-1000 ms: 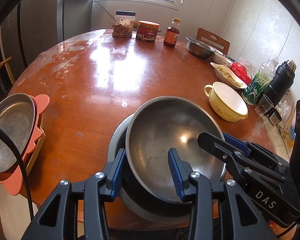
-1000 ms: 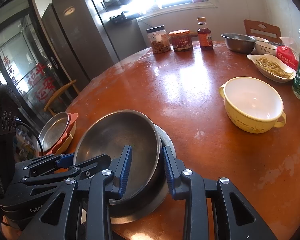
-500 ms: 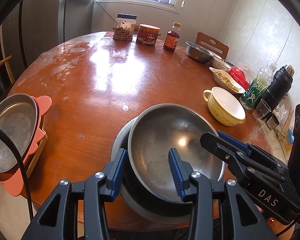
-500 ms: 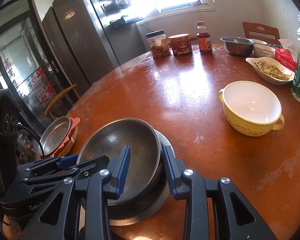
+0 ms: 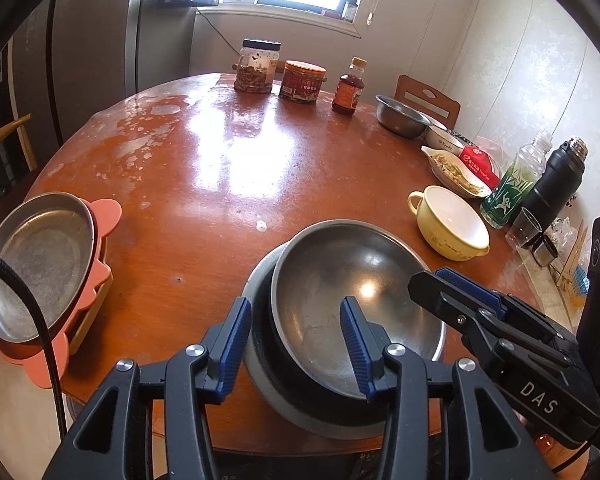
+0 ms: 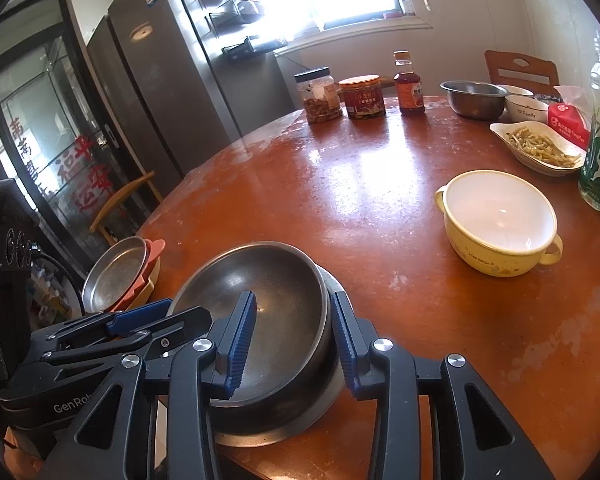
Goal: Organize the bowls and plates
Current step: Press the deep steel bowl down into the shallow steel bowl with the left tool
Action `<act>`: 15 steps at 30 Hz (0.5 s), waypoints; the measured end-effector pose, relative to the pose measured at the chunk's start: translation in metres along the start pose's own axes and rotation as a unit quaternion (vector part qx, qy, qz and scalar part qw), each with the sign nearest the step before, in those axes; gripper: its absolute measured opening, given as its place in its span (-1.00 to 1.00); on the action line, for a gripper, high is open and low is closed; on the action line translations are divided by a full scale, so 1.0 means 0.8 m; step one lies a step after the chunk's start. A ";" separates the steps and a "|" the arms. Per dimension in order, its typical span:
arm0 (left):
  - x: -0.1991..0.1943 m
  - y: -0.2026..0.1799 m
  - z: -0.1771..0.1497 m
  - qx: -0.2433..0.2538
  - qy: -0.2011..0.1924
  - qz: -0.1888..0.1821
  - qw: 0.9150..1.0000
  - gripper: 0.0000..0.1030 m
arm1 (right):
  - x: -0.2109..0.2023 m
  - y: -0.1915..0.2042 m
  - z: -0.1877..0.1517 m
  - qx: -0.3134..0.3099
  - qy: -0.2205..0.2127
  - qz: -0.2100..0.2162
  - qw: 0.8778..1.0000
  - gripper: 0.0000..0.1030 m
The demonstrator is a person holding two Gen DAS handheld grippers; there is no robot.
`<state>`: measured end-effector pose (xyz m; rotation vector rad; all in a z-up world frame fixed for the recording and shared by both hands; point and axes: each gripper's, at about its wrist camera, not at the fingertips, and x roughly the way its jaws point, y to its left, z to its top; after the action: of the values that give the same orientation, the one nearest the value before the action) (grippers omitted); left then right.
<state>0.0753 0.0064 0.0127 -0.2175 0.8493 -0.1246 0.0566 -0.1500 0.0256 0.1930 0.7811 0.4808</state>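
- Round wooden worktop (image 5: 228, 184), sunlit, cluttered at far edge.
- Steel bowl (image 5: 356, 288) nested, tilted, in grey bowl (image 5: 260, 364) near front edge.
- Left claw (image 5: 296, 346) and right claw (image 6: 294, 340) opening, loosened off the rim since a second ago.
- Nesting likely done; yellow bowl (image 6: 500, 224) probably next.

Each claw is a matte black frame of two angular arms with triangular cut-outs, round silver screw heads at the pivots and ribbed blue pads on the inner faces of its fingers; the left claw (image 5: 296, 344) has a black cable (image 5: 40, 320) curving past at about 9 o'clock. Seen from the left wrist, the right claw (image 5: 452, 280) at 4 o'clock carries white "DAS" lettering. From the right wrist, the left claw (image 6: 140, 320) at 8 o'clock reads "GenRob" in white, the rest cut off.
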 end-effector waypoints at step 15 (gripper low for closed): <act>-0.024 -0.001 -0.002 0.003 -0.018 0.009 1.000 -0.01 | -0.012 0.007 0.001 -0.003 -0.006 0.001 1.000 -0.05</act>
<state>0.0616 0.0094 0.0255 -0.2060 0.8150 -0.1056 0.0491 -0.1501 0.0339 0.1914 0.7674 0.4840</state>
